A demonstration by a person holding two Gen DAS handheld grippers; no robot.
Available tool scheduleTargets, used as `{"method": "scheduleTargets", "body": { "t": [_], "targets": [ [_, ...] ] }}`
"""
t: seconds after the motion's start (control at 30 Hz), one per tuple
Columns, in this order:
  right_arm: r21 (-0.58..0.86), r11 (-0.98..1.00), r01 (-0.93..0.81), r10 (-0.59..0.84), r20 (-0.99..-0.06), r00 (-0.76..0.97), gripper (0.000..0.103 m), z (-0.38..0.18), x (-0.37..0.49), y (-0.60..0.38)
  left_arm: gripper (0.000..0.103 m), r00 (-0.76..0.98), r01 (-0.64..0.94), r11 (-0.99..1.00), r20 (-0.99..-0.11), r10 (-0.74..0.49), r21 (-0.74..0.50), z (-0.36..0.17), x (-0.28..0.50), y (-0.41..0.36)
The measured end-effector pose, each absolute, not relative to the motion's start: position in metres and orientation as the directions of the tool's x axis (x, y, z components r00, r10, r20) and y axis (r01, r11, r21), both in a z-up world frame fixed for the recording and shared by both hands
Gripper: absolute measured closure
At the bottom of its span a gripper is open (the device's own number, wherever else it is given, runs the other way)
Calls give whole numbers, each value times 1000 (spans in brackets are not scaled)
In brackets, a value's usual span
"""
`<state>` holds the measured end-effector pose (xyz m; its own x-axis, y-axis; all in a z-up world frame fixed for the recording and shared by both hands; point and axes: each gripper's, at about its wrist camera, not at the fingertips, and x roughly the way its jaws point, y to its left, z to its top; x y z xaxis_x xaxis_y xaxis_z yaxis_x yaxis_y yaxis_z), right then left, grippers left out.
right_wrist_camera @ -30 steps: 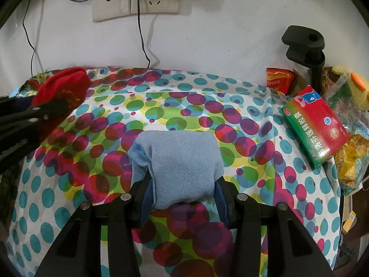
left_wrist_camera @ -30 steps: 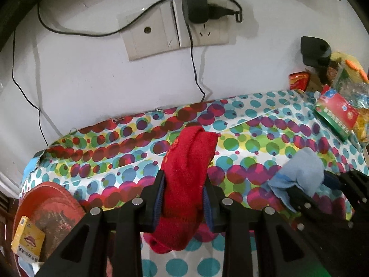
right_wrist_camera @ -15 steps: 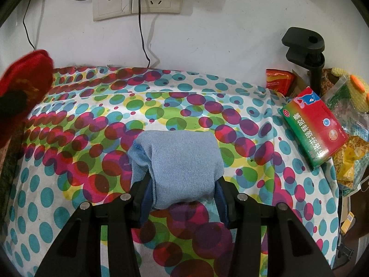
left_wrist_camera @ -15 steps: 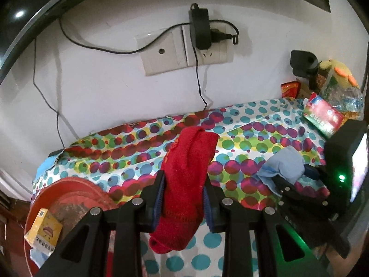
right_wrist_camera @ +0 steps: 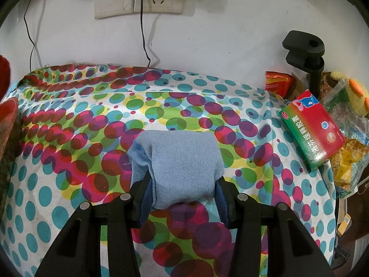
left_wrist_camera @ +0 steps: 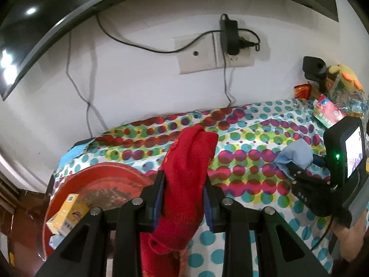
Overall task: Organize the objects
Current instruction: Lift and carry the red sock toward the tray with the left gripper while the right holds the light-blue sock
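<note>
My left gripper (left_wrist_camera: 184,191) is shut on a red knitted sock (left_wrist_camera: 186,170) and holds it up above the table's left part, near a red round tray (left_wrist_camera: 103,180). The sock hangs down below the jaws. My right gripper (right_wrist_camera: 182,189) is shut on a folded light-blue cloth (right_wrist_camera: 180,159) just over the dotted tablecloth (right_wrist_camera: 92,138). The right gripper with the blue cloth (left_wrist_camera: 297,154) also shows at the right of the left wrist view.
A yellow box (left_wrist_camera: 66,217) lies on the red tray. A red-green medicine box (right_wrist_camera: 311,131), snack bags (right_wrist_camera: 350,143), a red packet (right_wrist_camera: 276,83) and a black clamp stand (right_wrist_camera: 304,48) crowd the table's right end. Wall sockets (right_wrist_camera: 138,2) and cables are behind.
My left gripper has pulled back, up and to the left with the red sock, bringing the red tray more into view. The right gripper and blue cloth have stayed still.
</note>
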<state>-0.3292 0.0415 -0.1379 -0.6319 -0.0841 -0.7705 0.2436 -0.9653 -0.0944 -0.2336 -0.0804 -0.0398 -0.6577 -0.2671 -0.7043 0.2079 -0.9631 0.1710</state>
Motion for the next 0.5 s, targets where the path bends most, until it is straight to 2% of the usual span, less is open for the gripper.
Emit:
{"method": "scheduleTargets", "body": {
  "t": [0.5],
  "targets": [
    [-135, -963, 233, -49, -764, -644, 58, -139, -326, 40, 73, -618, 279, -941, -714, -330, 193, -30, -199, -129]
  ]
}}
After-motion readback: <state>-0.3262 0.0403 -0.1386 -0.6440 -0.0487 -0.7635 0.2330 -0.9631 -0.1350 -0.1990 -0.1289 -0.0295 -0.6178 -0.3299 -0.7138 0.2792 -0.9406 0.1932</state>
